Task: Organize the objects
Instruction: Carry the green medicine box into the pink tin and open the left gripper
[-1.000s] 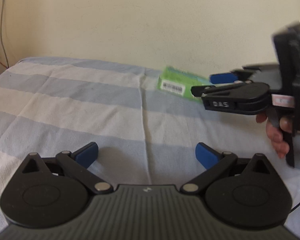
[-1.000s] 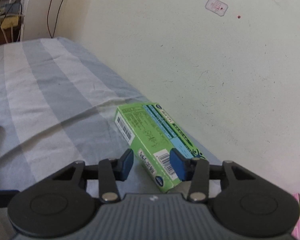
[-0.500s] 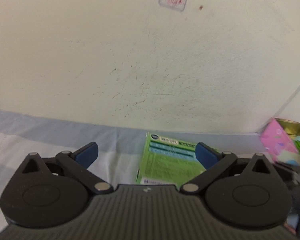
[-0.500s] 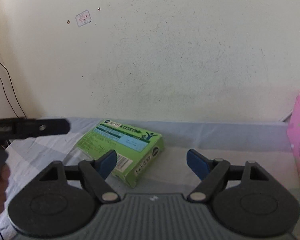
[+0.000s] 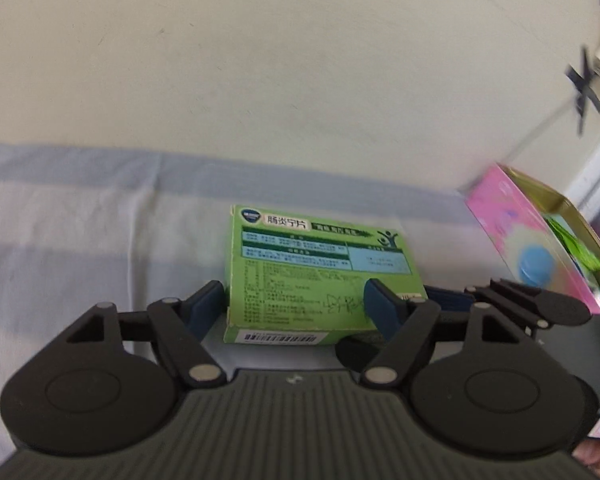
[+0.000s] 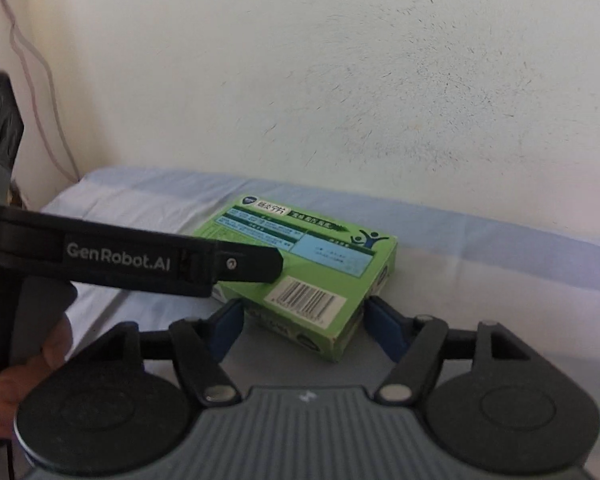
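Green cardboard, a flat medicine box [image 5: 316, 276], lay on the striped bed sheet [image 5: 80, 248] near the bed's far edge, close under the wall [image 5: 300, 60]. I had my left tool [image 5: 294, 306] straddling the box's near end, jaws closing, the blue pads [image 5: 208, 304] at or just off its sides; whether they pressed I could not tell. My right tool [image 6: 302, 320] came from the other side, jaws closing too, pads just beside the box's near corner with small gaps. Toward the bed's right end stood a pink tin [image 5: 540, 248], tilted and open.
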Demonstrator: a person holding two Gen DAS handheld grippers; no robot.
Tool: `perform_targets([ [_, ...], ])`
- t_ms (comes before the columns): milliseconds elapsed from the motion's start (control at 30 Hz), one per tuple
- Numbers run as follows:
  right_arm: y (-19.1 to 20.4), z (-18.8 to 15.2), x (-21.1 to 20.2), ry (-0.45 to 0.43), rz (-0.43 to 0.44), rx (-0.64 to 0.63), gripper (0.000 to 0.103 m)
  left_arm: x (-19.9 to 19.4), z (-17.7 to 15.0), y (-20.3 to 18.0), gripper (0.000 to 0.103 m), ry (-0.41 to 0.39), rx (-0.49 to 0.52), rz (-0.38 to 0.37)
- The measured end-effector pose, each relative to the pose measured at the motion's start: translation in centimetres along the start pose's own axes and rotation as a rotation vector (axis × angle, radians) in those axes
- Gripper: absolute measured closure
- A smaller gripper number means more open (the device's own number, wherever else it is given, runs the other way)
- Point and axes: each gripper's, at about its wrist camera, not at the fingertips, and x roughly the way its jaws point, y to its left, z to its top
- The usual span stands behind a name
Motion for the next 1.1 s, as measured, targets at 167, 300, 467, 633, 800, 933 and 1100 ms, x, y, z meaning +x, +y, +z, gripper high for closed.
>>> perform_targets([
  [167, 1.8, -5.8, -6.8, -0.008, -0.009, -0.038, 0.032, -5.2, -6.4, -4.0, 0.025, 0.020, 0.054, -0.043],
  [300, 2.6, -10.5, -12.3, -0.015, -0.029, -0.036, 0.030, -7.5, -11.0, -7.5, 0.024, 0.032, 0.084, -0.091],
  [467, 1.4, -15.2, -18.2, -0.047, -0.079, 0.031, 0.029, -8.0, -14.6, -12.8, 0.024, 0.061, 0.160, -0.159],
  [633, -1.2, -19.4, -23.0, -0.077, -0.138, 0.128, 0.025, -7.5, -17.0, -18.6, 0.024, 0.097, 0.270, -0.222],
  [800, -3.6, -22.9, -26.5, -0.132, -0.219, 0.193, 0.024, -7.0, -18.2, -23.3, 0.023, 0.124, 0.365, -0.260],
  [933, -5.4, -22.5, -28.9, -0.218, -0.245, 0.206, 0.029, -8.6, -16.2, -26.0, 0.024, 0.048, 0.430, -0.266],
  [1100, -9.3, -17.7, -31.1, -0.371, -0.267, 0.177, 0.028, -8.6, -10.4, -29.3, 0.022, -0.090, 0.482, -0.252],
])
